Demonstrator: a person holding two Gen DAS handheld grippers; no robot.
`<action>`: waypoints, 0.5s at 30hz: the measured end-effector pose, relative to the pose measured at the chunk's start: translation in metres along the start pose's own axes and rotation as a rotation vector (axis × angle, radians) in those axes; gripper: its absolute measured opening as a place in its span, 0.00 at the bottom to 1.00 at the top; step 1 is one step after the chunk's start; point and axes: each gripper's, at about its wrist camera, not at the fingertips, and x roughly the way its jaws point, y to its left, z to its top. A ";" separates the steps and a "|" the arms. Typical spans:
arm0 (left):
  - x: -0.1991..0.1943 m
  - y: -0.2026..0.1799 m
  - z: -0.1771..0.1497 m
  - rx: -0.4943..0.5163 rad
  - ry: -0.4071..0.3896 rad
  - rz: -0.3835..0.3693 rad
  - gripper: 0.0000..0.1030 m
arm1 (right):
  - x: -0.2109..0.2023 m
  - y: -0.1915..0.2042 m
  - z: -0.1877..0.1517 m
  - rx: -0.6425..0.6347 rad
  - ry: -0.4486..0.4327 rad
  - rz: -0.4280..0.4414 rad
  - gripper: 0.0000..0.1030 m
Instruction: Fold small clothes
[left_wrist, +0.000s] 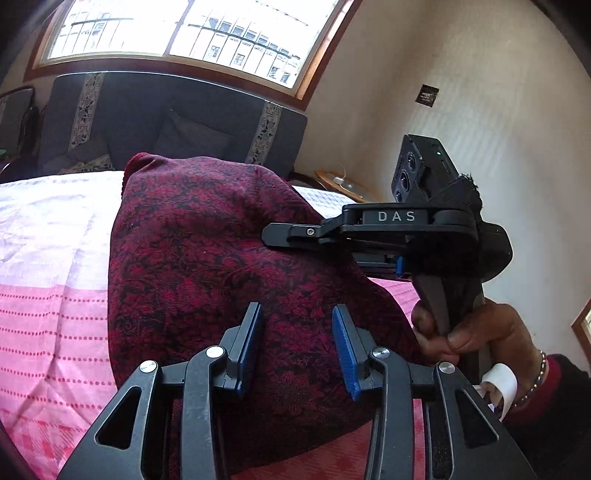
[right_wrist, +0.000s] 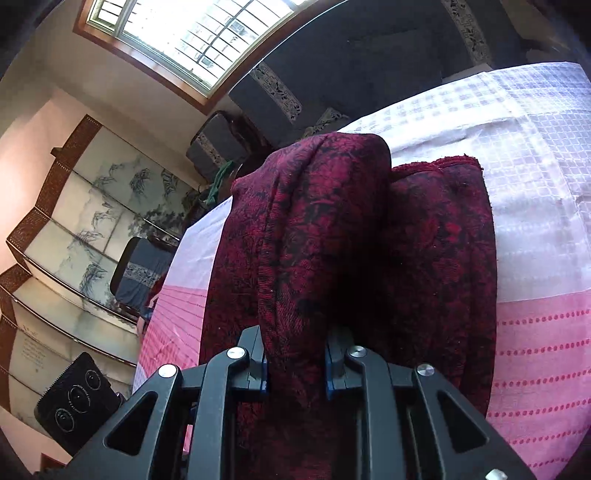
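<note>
Your right tongs (right_wrist: 295, 373) are clamped down on a bunched ridge of the dark red cloth (right_wrist: 332, 229), low in the centre of the right wrist view. The blue pads (right_wrist: 263, 376) sit on either side of the fold and the fabric fills the gap, so that's a real pinch, and it's why the cloth stands up in a tall hump above the jaws instead of lying flat. You can see the same grip from the side in the left wrist view, right of centre, with your hand (left_wrist: 476, 332) wrapped round the handle lower right.

Your left tongs (left_wrist: 297, 343) are partly open at the bottom of their own view. The blue pads (left_wrist: 345, 350) hang over the red cloth with a clear gap between them, and I can't see them pressing on anything, so I'd call them empty. Looks like they're hovering ready to take the other end of that edge.

The cloth itself is on the bed sheet (left_wrist: 48, 302), over the line where the pink dotted part meets the white part. In the right wrist view there's a flatter, already doubled layer to the right of the lifted ridge, so my guess is you're mid-fold. Dark headboard (left_wrist: 166, 122) and window (left_wrist: 177, 29) are up top.
</note>
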 end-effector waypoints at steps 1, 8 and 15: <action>-0.008 0.001 0.003 -0.018 -0.026 0.002 0.39 | -0.012 0.004 0.001 -0.016 -0.041 0.006 0.15; -0.008 0.011 0.013 -0.062 -0.078 0.116 0.75 | -0.063 -0.025 -0.001 0.020 -0.161 0.038 0.14; 0.023 0.010 -0.010 -0.007 0.016 0.250 0.75 | -0.028 -0.067 -0.016 0.105 -0.097 0.037 0.15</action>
